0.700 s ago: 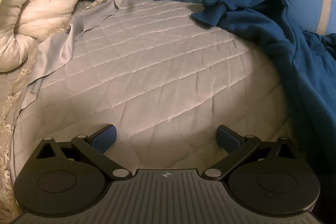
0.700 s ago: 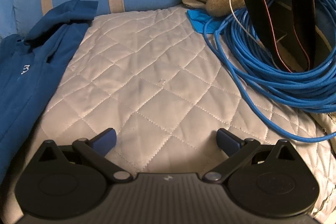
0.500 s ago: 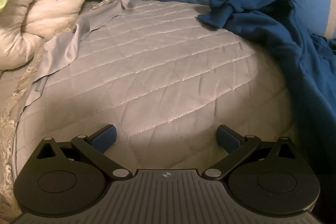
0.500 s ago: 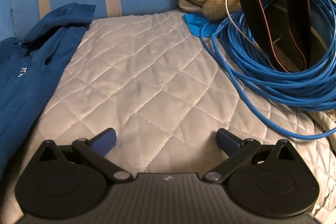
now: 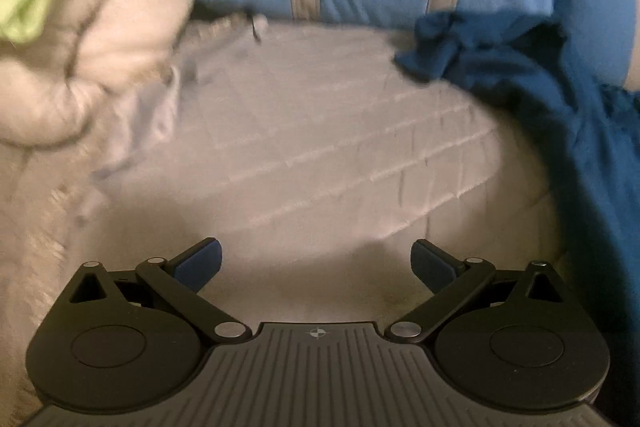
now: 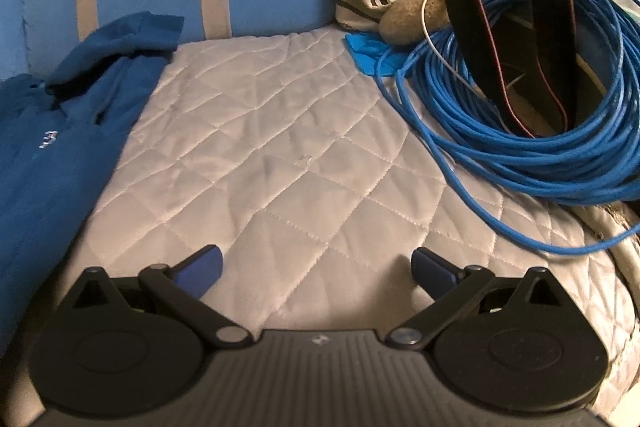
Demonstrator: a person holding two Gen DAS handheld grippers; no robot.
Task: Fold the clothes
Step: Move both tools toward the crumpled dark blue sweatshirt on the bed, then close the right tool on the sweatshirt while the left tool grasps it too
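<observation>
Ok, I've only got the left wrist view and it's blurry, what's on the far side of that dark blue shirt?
Observer: Bare quilted mattress, then a coil of blue cable lying on it at the right.
Operator: Anything on the cable?
Observer: Black straps drape over the coil from a pile of clutter behind it.
Operator: Any marking on the shirt?
Observer: The dark blue shirt has a small white logo on it.
Operator: Is the right gripper holding it?
Observer: No, the right gripper is open over bare quilt, clear of the shirt.
</observation>
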